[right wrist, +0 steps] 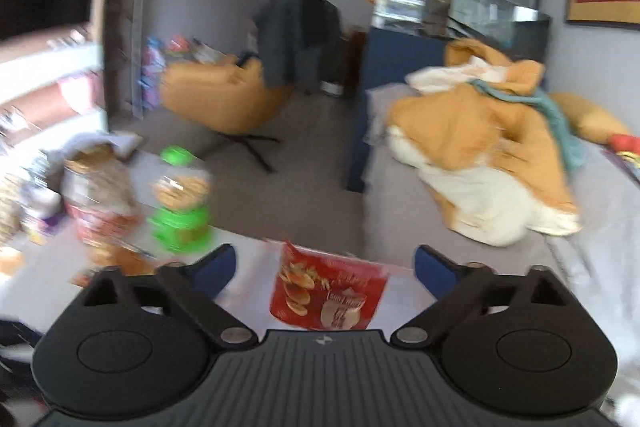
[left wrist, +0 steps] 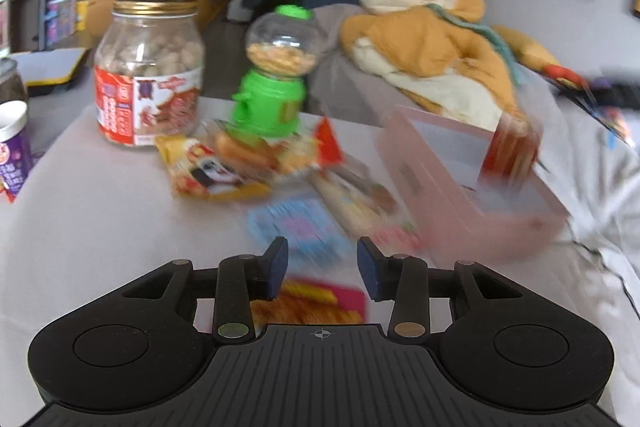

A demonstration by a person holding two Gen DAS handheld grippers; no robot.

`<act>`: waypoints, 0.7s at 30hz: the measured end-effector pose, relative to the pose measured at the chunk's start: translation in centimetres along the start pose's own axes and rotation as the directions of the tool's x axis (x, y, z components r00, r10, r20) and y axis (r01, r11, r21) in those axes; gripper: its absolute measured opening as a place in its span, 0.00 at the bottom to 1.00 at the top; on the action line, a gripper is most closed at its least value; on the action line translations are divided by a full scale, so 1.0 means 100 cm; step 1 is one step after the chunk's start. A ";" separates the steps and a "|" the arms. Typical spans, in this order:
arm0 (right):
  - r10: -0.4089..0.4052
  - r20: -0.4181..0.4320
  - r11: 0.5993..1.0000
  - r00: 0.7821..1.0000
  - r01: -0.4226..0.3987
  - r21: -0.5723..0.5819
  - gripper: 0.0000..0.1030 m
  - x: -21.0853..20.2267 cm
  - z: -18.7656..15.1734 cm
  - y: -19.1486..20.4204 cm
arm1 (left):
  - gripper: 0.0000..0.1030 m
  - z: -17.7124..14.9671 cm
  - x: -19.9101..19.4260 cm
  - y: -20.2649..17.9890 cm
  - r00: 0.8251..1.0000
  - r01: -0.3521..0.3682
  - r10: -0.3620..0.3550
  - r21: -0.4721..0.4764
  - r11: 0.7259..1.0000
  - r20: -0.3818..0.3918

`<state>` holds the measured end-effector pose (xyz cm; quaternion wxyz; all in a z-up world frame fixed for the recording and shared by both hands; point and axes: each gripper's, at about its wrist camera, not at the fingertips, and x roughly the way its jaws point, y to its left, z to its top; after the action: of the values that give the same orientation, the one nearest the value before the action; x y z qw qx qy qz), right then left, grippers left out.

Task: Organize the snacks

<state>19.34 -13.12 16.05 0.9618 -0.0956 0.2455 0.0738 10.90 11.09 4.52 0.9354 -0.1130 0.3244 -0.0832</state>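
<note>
Snack packets lie on a white table point(left wrist: 100, 195): a yellow panda packet point(left wrist: 208, 171), a blue packet point(left wrist: 300, 227), a beige one point(left wrist: 360, 203) and a pink-red one point(left wrist: 316, 303) under my left gripper point(left wrist: 322, 267), which is open and empty just above it. A pink box point(left wrist: 472, 179) stands to the right with a red packet point(left wrist: 512, 151) in it, blurred. In the right wrist view my right gripper point(right wrist: 324, 267) is wide open, with a red chips packet point(right wrist: 328, 291) between the fingers but not touching them.
A peanut jar point(left wrist: 148, 71) and a green candy dispenser point(left wrist: 276, 75) stand at the table's back; both show blurred in the right wrist view, the jar point(right wrist: 100, 203) and the dispenser point(right wrist: 180, 203). A purple cup point(left wrist: 12, 147) is at left. A plush toy point(left wrist: 432, 55) lies on a grey sofa point(left wrist: 352, 79).
</note>
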 end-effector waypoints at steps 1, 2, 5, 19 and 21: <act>0.013 -0.030 1.000 0.999 -0.013 0.006 0.95 0.006 -0.007 0.001 | 0.42 0.006 0.010 0.003 0.999 -0.028 0.028 -0.015 0.999 -0.015; 0.045 -0.061 0.999 0.997 -0.044 0.020 0.95 0.011 -0.016 0.002 | 0.42 0.010 0.018 0.003 0.998 -0.054 0.054 -0.019 0.998 -0.032; 0.129 -0.143 0.991 0.981 -0.121 0.061 0.95 0.020 -0.047 0.011 | 0.44 0.018 0.045 0.000 0.991 -0.115 0.115 0.011 0.993 -0.074; 0.279 -0.241 0.960 0.930 -0.268 0.078 0.95 0.033 -0.115 0.065 | 0.78 0.009 0.067 -0.010 0.980 -0.125 0.155 0.220 0.968 -0.126; 0.290 -0.248 0.956 0.924 -0.267 0.122 0.95 0.047 -0.114 0.068 | 0.66 0.007 0.056 0.000 0.983 -0.113 0.139 0.203 0.973 -0.118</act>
<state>16.90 -8.55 2.92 0.9036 -0.0274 0.3851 0.1857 15.74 9.87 1.76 0.9220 0.0061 0.3820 -0.0624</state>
